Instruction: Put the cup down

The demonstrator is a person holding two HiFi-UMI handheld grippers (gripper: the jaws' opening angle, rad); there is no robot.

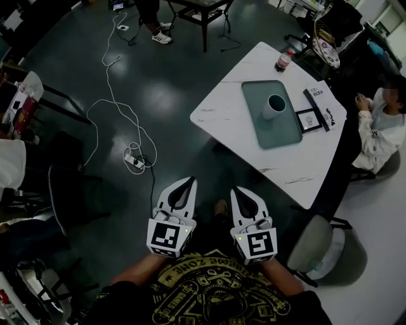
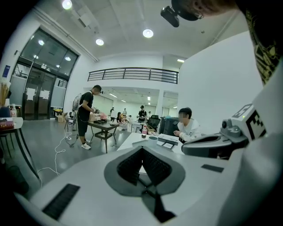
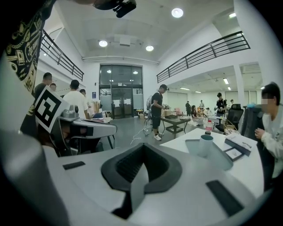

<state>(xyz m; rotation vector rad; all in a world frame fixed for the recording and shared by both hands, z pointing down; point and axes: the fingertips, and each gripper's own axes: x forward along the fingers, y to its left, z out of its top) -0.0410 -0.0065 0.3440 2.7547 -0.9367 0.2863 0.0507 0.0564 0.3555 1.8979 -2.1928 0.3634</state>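
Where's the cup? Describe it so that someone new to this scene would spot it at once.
Find the white marble table standing on the dark floor; a teal tray lies on it. The cup stands upright on that tray. It is the only pale cylinder with a dark mouth, unlike the red-capped bottle at the table's far corner and the flat framed card beside the tray.

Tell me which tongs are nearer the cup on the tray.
Right. The right tongs hang short of the cup, off the table edge; the left tongs sit farther left.

Head view dim; gripper views bright under ceiling lights (image 3: 177,12), edges fisheye-warped.
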